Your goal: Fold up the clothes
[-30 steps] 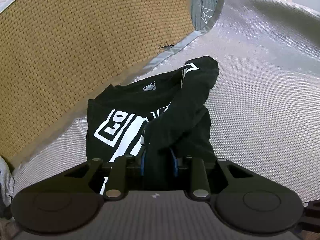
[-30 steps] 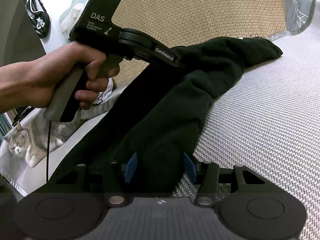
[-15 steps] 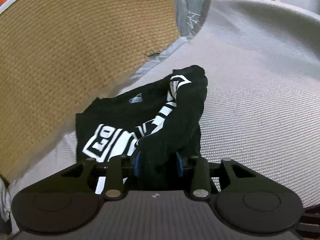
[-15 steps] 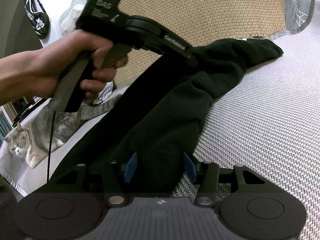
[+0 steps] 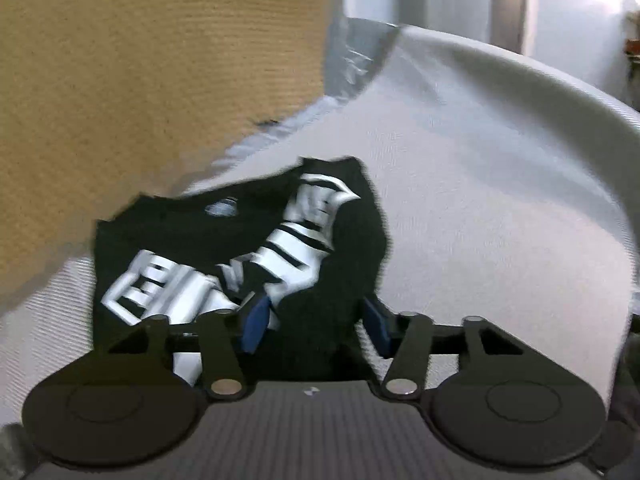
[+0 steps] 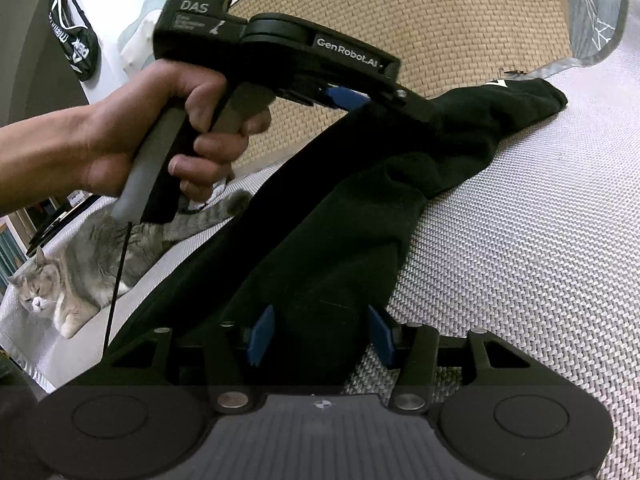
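Observation:
A black T-shirt (image 5: 224, 240) with white print lies on a grey woven bed cover (image 5: 480, 200). One part of it is folded over from the right. My left gripper (image 5: 316, 320) hovers over the near end of that fold. Its jaws are opening, and the black cloth sits loosely between the blue pads. In the right wrist view the same T-shirt (image 6: 360, 220) slopes up from my right gripper (image 6: 320, 332) towards the left gripper's tips. It narrows into the right jaws, which hold a thick bunch of it. A hand (image 6: 160, 128) grips the left gripper's handle.
A tan woven upright panel (image 5: 140, 80) borders the bed cover on the left and far side. A grey and white cat (image 6: 80, 272) lies on the cover to the left of the T-shirt. The cover (image 6: 520, 260) stretches away to the right. A black bag (image 6: 72, 40) hangs on the wall.
The left jaws have spread apart from a tight grip on the fold. The left gripper tipped further downward, and more white print shows on the fold. The right gripper has not moved.

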`<state>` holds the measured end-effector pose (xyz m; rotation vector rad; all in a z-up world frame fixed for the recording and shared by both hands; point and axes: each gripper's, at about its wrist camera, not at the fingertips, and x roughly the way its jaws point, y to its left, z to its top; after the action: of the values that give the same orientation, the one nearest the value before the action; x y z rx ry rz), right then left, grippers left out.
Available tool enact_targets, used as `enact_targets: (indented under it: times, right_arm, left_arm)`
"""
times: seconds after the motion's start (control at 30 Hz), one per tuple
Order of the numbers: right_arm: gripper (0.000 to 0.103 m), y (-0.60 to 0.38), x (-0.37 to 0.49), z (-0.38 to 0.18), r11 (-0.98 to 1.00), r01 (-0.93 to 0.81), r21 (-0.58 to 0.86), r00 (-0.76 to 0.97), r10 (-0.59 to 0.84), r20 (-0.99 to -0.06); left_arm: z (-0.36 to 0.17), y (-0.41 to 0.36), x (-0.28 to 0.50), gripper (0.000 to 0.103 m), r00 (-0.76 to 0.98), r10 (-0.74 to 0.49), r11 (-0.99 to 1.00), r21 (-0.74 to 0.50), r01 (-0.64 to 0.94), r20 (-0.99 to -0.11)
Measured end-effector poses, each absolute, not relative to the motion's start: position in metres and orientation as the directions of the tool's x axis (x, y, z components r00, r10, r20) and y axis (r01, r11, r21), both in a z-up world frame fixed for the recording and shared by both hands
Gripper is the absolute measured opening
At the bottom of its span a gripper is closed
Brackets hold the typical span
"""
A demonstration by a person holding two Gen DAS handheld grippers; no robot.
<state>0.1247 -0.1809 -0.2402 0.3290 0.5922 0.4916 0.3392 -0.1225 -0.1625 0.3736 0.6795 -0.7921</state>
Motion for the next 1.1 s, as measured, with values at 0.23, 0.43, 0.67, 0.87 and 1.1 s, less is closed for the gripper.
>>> enact_targets:
  times: [0.23, 0.43, 0.67, 0.87, 1.1]
  right_arm:
    - [0.056, -0.182, 0.125, -0.241, 0.834, -0.347, 0.429, 0.72, 0.53, -0.448]
    - [0.056, -0.182, 0.125, -0.242, 0.832, -0.351, 0.43, 0.72, 0.533, -0.445]
    - [0.056, -0.183, 0.125, -0.243, 0.829, -0.36, 0.428, 0.72, 0.539, -0.438]
    - [0.056, -0.183, 0.125, -0.244, 0.826, -0.364, 0.43, 0.72, 0.542, -0.434]
    - [0.056, -0.184, 0.124, -0.244, 0.825, -0.364, 0.433, 0.719, 0.544, -0.432]
  left_arm:
    - [-0.16, -0.145, 0.351, 0.056, 0.505, -0.523, 0.618, 0.103, 0.78, -0.686]
    - [-0.182, -0.183, 0.362, 0.058, 0.474, -0.467, 0.518, 0.204, 0.831, -0.746]
    - [-0.191, -0.201, 0.37, 0.023, 0.494, -0.405, 0.488, 0.275, 0.829, -0.769]
    - [-0.159, -0.161, 0.383, 0.02, 0.559, -0.484, 0.603, 0.207, 0.77, -0.673]
    - [-0.13, -0.075, 0.435, 0.012, 0.607, -0.559, 0.788, -0.133, 0.601, -0.565]
